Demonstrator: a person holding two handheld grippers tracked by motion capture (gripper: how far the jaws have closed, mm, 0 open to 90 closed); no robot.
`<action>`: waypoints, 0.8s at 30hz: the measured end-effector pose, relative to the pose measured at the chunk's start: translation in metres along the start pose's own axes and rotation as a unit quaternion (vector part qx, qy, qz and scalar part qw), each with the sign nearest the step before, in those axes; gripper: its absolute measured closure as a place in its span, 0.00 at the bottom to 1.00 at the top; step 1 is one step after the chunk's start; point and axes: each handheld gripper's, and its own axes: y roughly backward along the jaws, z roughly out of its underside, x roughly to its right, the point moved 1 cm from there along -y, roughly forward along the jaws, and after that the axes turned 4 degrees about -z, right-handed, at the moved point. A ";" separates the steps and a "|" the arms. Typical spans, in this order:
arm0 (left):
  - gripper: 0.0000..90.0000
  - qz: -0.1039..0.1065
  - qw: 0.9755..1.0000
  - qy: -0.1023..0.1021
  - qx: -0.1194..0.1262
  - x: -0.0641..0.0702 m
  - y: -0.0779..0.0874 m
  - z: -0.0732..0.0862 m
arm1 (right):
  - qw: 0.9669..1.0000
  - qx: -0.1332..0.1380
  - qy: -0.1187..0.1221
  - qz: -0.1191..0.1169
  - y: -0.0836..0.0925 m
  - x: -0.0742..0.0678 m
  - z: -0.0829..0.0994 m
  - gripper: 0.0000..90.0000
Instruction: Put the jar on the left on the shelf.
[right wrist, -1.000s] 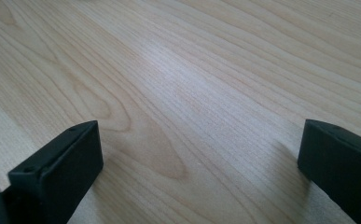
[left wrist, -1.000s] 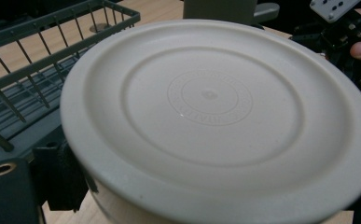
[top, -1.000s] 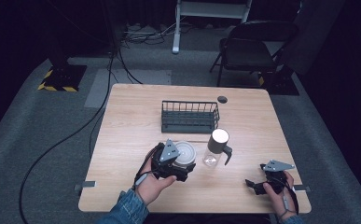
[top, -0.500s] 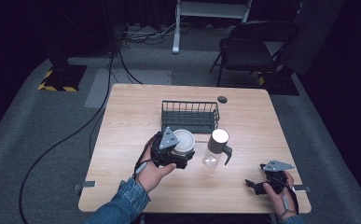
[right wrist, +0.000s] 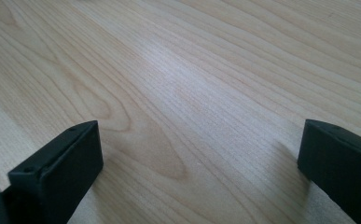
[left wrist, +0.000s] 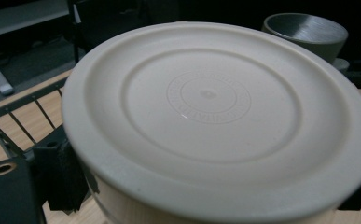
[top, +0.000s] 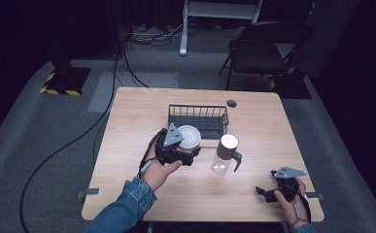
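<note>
The left gripper [top: 188, 154] has its fingers closed around a cream bowl [top: 189, 137], upside down and lifted just in front of the wire rack [top: 198, 117]. The right gripper [top: 264, 193] rests wide open and empty on the tabletop [top: 253, 121]. Placing the bowl likely remains.

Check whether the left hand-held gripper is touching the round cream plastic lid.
Touching. The left gripper view shows the round cream plastic lid wedged against the black jaw at lower left, with no gap; the high view shows the left hand-held gripper carrying it above the table.
</note>
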 end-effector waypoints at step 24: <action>0.11 -0.016 1.000 0.011 0.010 -0.027 -0.025 -0.024 | 1.000 0.000 0.000 0.000 0.000 0.000 0.000 0.00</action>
